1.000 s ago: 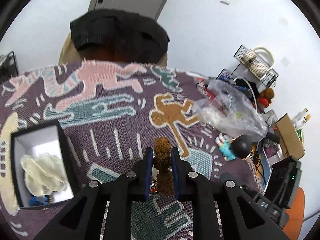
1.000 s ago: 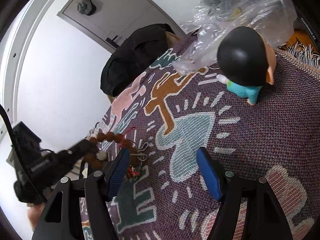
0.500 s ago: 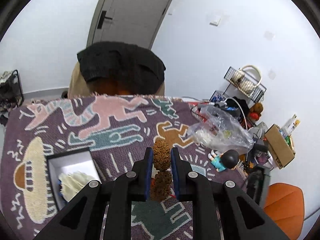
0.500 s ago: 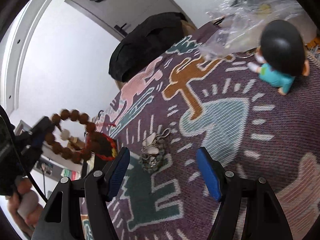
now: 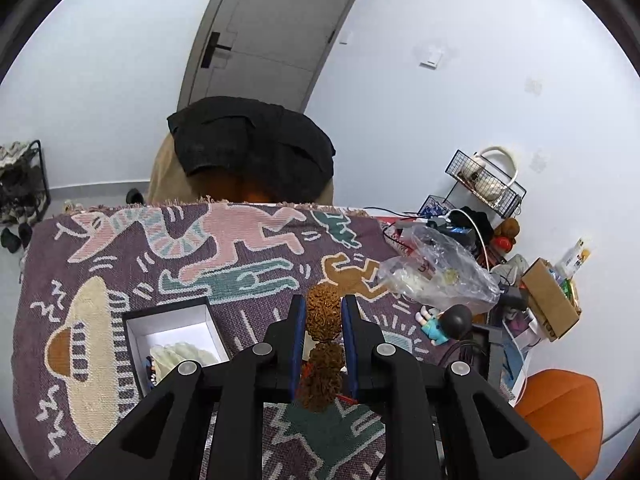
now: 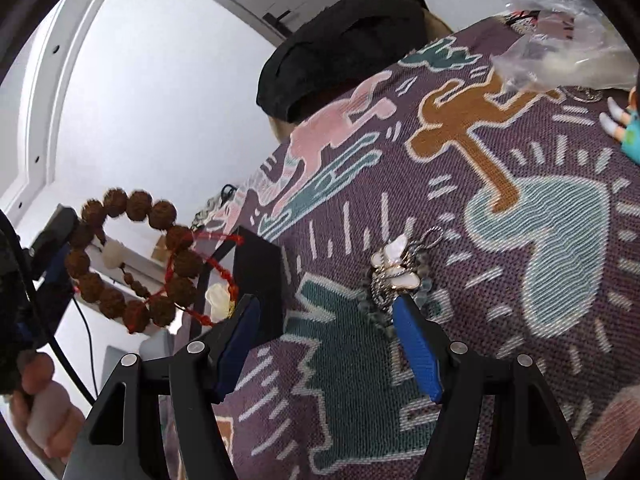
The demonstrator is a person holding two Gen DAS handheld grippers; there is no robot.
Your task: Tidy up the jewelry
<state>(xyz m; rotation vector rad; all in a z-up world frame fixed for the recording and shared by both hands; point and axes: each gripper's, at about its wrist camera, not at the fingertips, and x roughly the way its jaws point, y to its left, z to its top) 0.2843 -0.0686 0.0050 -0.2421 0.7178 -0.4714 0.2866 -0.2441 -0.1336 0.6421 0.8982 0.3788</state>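
Bench (image 5: 248,280) under patterned blanket, far edge fringed at 12 o'clock. Open cloth in the middle; plastic bag (image 5: 436,276) and figurine (image 5: 444,322) crowd 3 o'clock, open box (image 5: 172,320) at 9.

Left tongs (image 5: 323,320): narrow, pads clamped on one bead of the brown bead bracelet (image 6: 132,264). In right view the loop hangs clear of the bench, upright, red cord trailing toward 4 o'clock.

Right tongs (image 6: 324,344): wide, nothing held. Butterfly necklace (image 6: 394,276) lies bunched on the cloth just beyond the right finger, long axis roughly 1 to 7 o'clock.
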